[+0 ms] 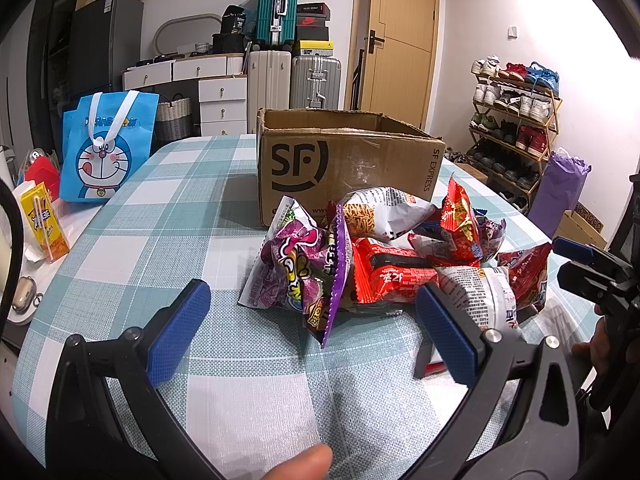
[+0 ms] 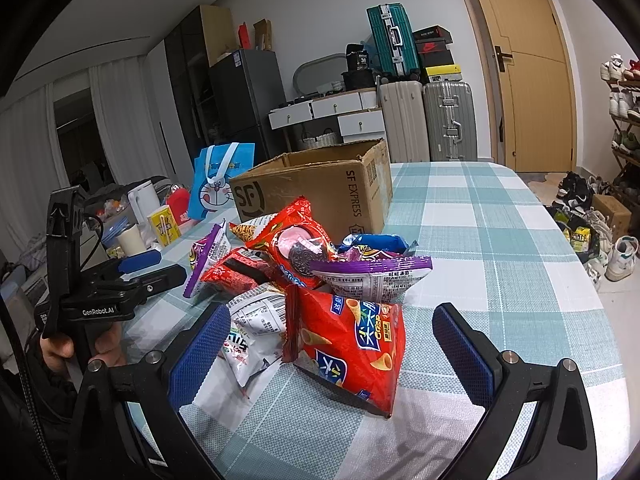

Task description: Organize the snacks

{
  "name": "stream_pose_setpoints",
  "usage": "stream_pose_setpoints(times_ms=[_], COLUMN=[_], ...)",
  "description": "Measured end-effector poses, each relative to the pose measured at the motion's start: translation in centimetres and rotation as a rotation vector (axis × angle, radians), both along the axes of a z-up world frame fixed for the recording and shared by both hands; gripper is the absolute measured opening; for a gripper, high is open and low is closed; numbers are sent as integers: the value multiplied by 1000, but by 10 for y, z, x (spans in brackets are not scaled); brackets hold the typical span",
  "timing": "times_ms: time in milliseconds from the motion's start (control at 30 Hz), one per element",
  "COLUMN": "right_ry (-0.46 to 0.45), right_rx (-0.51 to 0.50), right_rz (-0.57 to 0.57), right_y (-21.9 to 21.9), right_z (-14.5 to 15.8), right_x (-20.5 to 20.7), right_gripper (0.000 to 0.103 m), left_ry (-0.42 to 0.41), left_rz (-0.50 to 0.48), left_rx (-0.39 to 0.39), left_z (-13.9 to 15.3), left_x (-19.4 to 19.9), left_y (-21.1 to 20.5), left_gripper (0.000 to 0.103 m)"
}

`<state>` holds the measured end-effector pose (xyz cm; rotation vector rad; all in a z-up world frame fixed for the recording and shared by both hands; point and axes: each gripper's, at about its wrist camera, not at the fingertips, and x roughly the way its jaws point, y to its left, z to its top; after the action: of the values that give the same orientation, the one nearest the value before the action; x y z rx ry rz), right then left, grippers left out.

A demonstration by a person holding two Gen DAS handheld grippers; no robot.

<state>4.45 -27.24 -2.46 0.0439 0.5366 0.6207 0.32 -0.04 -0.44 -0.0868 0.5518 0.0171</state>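
Hovering wide apart, both: left hand-held gripper (image 1: 314, 322) facing purple snack bag (image 1: 304, 268) lying lengthwise toward it, right hand-held gripper (image 2: 332, 336) straddling upright red cone-snack bag (image 2: 352, 344) on checkered surface (image 2: 500, 248).

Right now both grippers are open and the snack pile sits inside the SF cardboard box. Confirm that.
Not quite. The left gripper and right gripper are open, but the snack pile lies on the table in front of the SF cardboard box, as both wrist views show.

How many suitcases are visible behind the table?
3. A teal suitcase stands on top of a white suitcase; a silver suitcase stands right of the white one. Others may be hidden.
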Motion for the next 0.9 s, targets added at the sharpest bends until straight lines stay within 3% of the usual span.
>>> stream_pose_setpoints(times_ms=[300, 533, 700, 900], right_ry=[28, 59, 123, 193], right_rx=[-10, -80, -132, -110], right_rz=[-29, -39, -50, -42], right_y=[0, 6, 11, 9], right_z=[0, -1, -8, -14], right_x=[5, 10, 21, 37], right_gripper=[103, 103, 103, 103], left_ry=[22, 62, 105, 167], left_rz=[7, 0, 4, 22], left_rx=[5, -3, -32, -52], left_z=[-2, -4, -6, -9], left_x=[3, 10, 19, 36], left_y=[0, 3, 11, 27], left_gripper=[102, 102, 102, 102])
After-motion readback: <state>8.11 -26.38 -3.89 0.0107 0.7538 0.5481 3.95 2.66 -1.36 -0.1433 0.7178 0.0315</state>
